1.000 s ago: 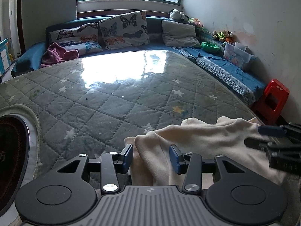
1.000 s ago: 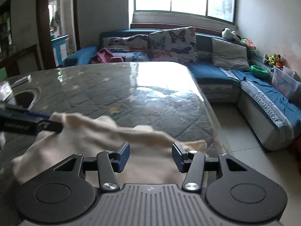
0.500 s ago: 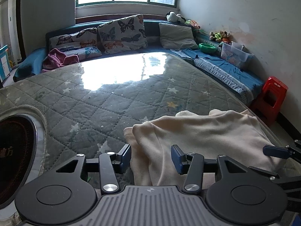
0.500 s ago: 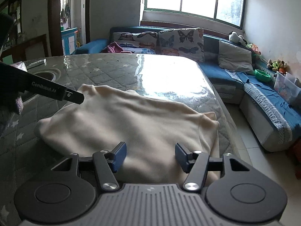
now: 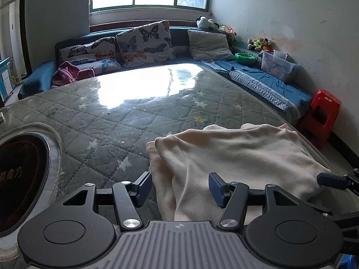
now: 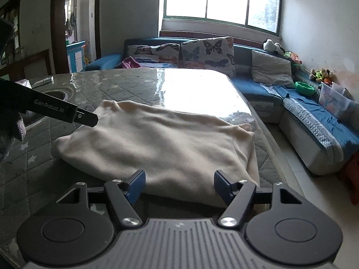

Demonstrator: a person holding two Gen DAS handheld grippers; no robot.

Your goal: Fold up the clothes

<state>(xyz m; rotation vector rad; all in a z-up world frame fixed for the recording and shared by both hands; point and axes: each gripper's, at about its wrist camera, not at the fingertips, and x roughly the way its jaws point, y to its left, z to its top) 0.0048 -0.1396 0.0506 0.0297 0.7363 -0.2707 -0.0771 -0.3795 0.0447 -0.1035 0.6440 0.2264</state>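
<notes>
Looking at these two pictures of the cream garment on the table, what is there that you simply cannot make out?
- Left wrist view: the cream garment has its near edge hidden behind the left gripper.
- Left wrist view: the dark round inset in the table is cut off by the picture's left edge; its lettering is unreadable.
- Right wrist view: what type of garment it is stays unclear, being folded.
- Right wrist view: the right gripper body hides the table edge.

The cream garment is the landmark. Its near edge is hidden behind the left tool body, and likewise behind the right tool body. Left of the garment, a round dark inset in the counter is cut off by the frame edge; its lettering is unreadable. Right of the garment, the red stool is partly hidden by the counter edge.
</notes>
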